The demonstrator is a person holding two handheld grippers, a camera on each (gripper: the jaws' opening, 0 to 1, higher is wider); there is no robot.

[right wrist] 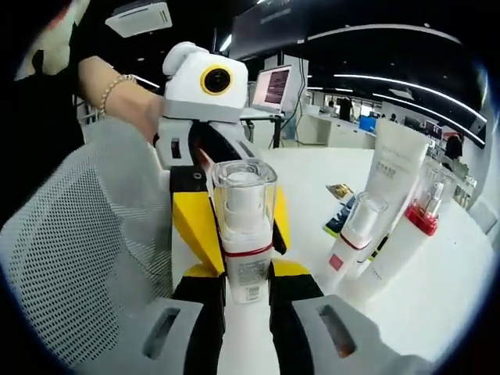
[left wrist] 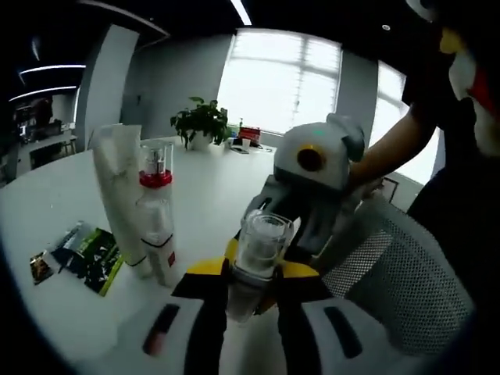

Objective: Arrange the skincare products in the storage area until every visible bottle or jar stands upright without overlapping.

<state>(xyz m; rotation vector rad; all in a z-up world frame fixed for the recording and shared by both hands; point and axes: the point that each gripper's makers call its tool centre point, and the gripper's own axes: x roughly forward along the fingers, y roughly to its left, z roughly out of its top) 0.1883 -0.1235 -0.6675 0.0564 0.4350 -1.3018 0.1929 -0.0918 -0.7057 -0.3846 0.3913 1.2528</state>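
Both grippers' fingers are closed on one clear-capped spray bottle (right wrist: 244, 234), held upright above the desk (left wrist: 62, 195): left gripper (left wrist: 251, 293) and right gripper (right wrist: 246, 293) from opposite sides. A white tube (left wrist: 119, 195) and two red-collared bottles (left wrist: 158, 211) stand upright nearby, close together.

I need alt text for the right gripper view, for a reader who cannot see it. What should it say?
A small clear-capped bottle with a red band stands upright between the right gripper and the left gripper facing it, both closed on it. To the right on the white table, a tall white tube and two similar bottles lean together; a mesh chair back is on the left.
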